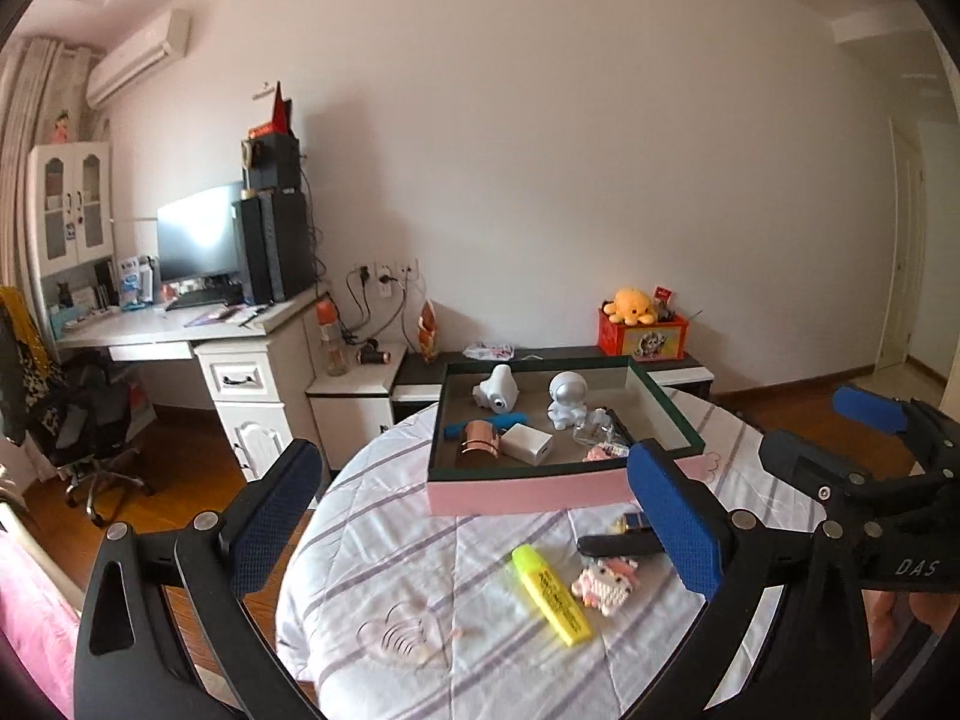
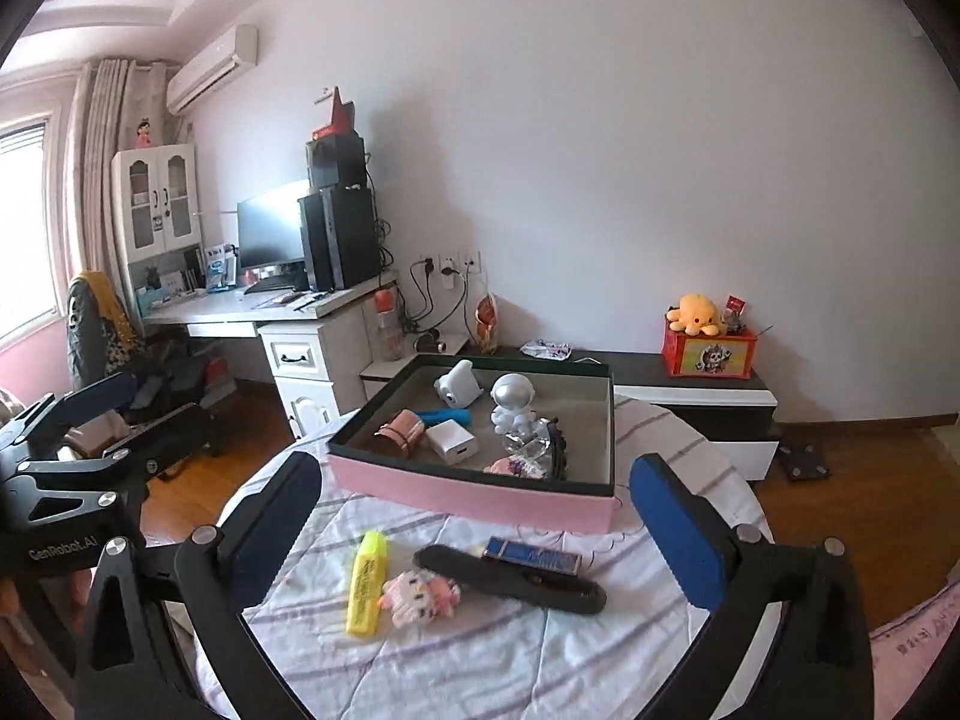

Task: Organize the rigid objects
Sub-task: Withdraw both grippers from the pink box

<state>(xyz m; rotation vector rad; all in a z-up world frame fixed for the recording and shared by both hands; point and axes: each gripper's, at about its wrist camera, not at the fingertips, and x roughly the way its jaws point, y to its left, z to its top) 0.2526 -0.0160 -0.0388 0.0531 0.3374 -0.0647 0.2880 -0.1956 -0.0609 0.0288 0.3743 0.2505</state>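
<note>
Since both grippers are spread wide and holding nothing, the next pick is wide open, and I'd go for the yellow highlighter (image 2: 366, 582) first. The left gripper (image 1: 474, 516) and right gripper (image 2: 474, 525) both hang above the near part of the round table (image 2: 480, 660), jaws at full width, nothing between the pads.

What's left to tidy sits at about 6 o'clock from the pink-sided box (image 2: 468, 495): the highlighter, a knobbly pink-and-white bead figure (image 2: 417, 597) touching it, a long black remote-like bar (image 2: 510, 582), and a blue rectangular lighter-ish thing (image 2: 531, 555) resting against that bar at its 12 o'clock.

My take: grab the highlighter across its narrow sides, mid-body, so the smooth plastic doesn't pivot. The black bar is low and flat on a soft quilted cloth, so press down a bit and pinch the long edges.

Inside the box it's crowded: glossy silver astronaut figure (image 2: 513, 411), white rounded gadget (image 2: 459, 390), white charger cube (image 2: 450, 441). The far right corner, around 1 o'clock, looks freest for drops.
</note>
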